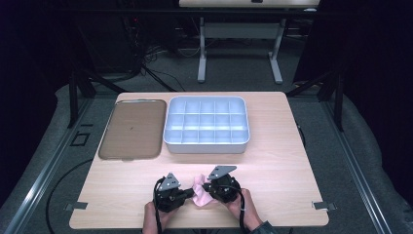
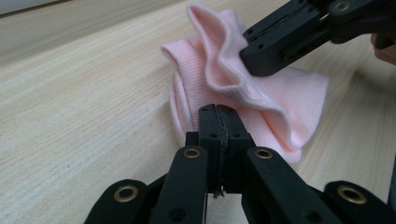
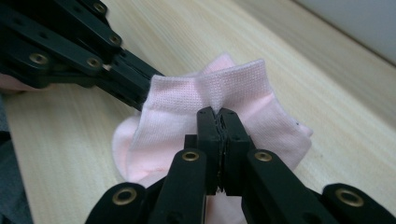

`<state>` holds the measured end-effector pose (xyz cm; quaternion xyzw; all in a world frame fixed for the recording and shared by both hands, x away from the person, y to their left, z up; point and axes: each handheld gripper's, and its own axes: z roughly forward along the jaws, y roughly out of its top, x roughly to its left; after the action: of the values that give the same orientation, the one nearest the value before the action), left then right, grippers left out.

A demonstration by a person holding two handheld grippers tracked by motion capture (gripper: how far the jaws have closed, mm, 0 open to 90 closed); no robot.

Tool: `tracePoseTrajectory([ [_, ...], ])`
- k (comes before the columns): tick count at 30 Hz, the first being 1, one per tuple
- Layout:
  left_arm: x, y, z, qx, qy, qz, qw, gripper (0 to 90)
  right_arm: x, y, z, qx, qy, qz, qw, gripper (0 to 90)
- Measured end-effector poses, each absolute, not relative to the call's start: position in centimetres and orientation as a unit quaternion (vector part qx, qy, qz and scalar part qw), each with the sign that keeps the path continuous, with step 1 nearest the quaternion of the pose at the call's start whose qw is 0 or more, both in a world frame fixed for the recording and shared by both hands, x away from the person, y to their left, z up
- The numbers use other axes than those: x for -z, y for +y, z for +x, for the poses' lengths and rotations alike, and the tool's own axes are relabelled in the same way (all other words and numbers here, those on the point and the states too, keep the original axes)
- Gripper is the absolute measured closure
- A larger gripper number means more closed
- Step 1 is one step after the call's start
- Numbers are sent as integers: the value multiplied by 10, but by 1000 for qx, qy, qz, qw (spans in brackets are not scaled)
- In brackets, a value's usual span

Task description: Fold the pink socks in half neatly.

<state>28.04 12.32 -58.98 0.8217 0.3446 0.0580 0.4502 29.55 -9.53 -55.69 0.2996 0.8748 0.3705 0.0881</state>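
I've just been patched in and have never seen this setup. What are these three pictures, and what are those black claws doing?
There is no robot: a person holds a two-jaw tool in each hand. The high view looks down on a wooden table; the other two pictures come from cameras riding on each tool. The left gripper and right gripper are both shut on a pink sock, each pinching a different edge. Farther back lie a brown tray and a white compartment box.

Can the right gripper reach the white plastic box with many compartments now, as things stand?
Probably not at once. The right gripper is shut on the pink knitted sock, as is the left gripper. The white compartment box lies beyond, across bare wooden table.
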Motion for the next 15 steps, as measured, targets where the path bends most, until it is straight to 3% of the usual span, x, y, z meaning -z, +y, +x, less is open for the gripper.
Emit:
tracePoseTrajectory([
  [6, 590, 123, 281, -54, 347, 820, 452, 892, 558, -91, 298, -378, 886, 262, 62, 880],
  [10, 590, 124, 281, -48, 348, 820, 453, 888, 567, -84, 300, -355, 898, 252, 67, 864],
  [15, 587, 131, 285, -22, 352, 814, 461, 817, 569, -86, 302, -358, 898, 249, 62, 814],
])
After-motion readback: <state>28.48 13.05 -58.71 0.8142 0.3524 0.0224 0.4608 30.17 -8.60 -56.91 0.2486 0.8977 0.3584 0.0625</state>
